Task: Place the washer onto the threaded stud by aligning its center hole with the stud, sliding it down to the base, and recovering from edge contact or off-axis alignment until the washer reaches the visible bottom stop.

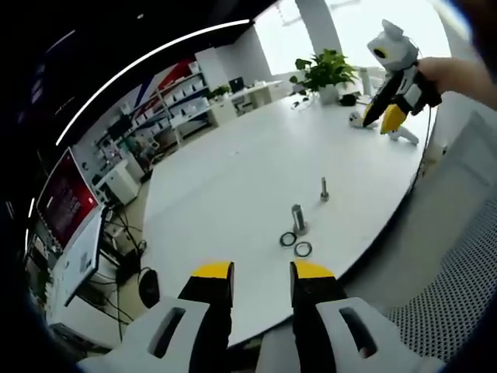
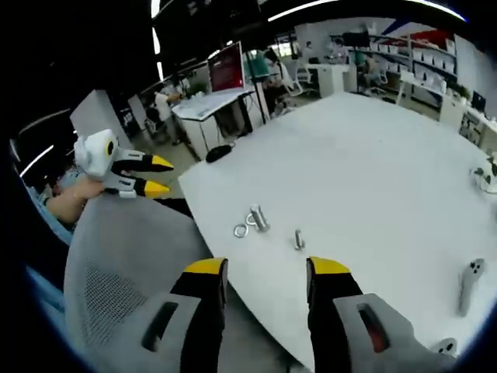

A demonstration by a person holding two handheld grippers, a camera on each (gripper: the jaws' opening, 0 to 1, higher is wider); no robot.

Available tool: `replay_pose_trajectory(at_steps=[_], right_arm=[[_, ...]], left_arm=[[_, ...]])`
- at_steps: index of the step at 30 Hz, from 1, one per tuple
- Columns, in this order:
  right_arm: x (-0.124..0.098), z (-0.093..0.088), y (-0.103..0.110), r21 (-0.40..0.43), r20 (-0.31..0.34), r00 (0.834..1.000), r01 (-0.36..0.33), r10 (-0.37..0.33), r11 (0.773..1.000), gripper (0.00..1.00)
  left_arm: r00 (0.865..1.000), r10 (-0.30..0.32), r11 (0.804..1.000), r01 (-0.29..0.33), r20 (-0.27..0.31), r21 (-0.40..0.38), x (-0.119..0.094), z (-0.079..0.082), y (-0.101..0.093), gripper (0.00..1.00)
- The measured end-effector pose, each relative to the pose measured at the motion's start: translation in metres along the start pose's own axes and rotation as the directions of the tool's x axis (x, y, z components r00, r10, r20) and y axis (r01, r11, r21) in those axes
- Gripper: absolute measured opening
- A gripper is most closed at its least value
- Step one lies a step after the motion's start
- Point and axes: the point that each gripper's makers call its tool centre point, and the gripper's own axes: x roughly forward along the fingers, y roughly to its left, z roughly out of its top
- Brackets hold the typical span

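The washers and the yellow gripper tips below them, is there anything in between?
No. In the left gripper view, just bare white table lies between the left gripper and the two washers.

Both views are bright and evenly lit. Long white ceiling light strips (image 1: 147,58) glow overhead, and daylight floods through a large, blown-out window (image 1: 353,23) in the left gripper view. The broad white round table (image 1: 256,171) reflects a soft sheen (no harsh glare), and objects on it cast only faint shadows. Fisheye distortion bends straight edges strongly near the rim. Distant shelving looks soft and slightly blurred.
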Motion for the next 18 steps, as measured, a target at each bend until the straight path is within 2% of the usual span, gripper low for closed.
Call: replay_pose_trajectory(at_steps=[2,5,8,10,11,15,18], right_arm=[[-0.011,0.001,0.0,0.027,0.031,0.999,0.007,-0.008,1.0,0.42],[-0.031,-0.003,-0.009,0.029,0.06,0.996,0.07,-0.072,0.997,0.42],[-0.051,-0.006,-0.017,0.05,0.109,0.983,0.143,-0.147,0.989,0.42],[-0.065,-0.007,-0.022,0.096,0.167,0.962,0.203,-0.216,0.975,0.42],[-0.074,-0.007,-0.024,0.1,0.202,0.944,0.246,-0.262,0.964,0.42],[-0.093,-0.011,-0.019,0.137,0.267,0.906,0.302,-0.328,0.944,0.41],[-0.1,-0.014,-0.013,0.158,0.292,0.886,0.326,-0.36,0.932,0.41]], left_arm=[[1.0,0.003,1.0,-0.003,0.006,-0.001,0.0,0.001,0.001,0.27],[1.0,0.003,1.0,-0.003,0.013,-0.002,-0.001,0.002,0.0,0.27],[1.0,-0.012,1.0,0.012,0.009,0.011,-0.001,0.002,-0.003,0.27],[1.0,-0.014,1.0,0.013,0.016,0.013,-0.001,0.003,-0.004,0.27],[1.0,-0.012,1.0,0.012,0.019,0.01,-0.001,0.003,-0.004,0.27],[1.0,-0.007,1.0,0.006,0.024,0.017,-0.002,0.005,-0.003,0.27],[1.0,-0.005,1.0,0.004,0.027,0.017,-0.002,0.005,-0.003,0.27]])
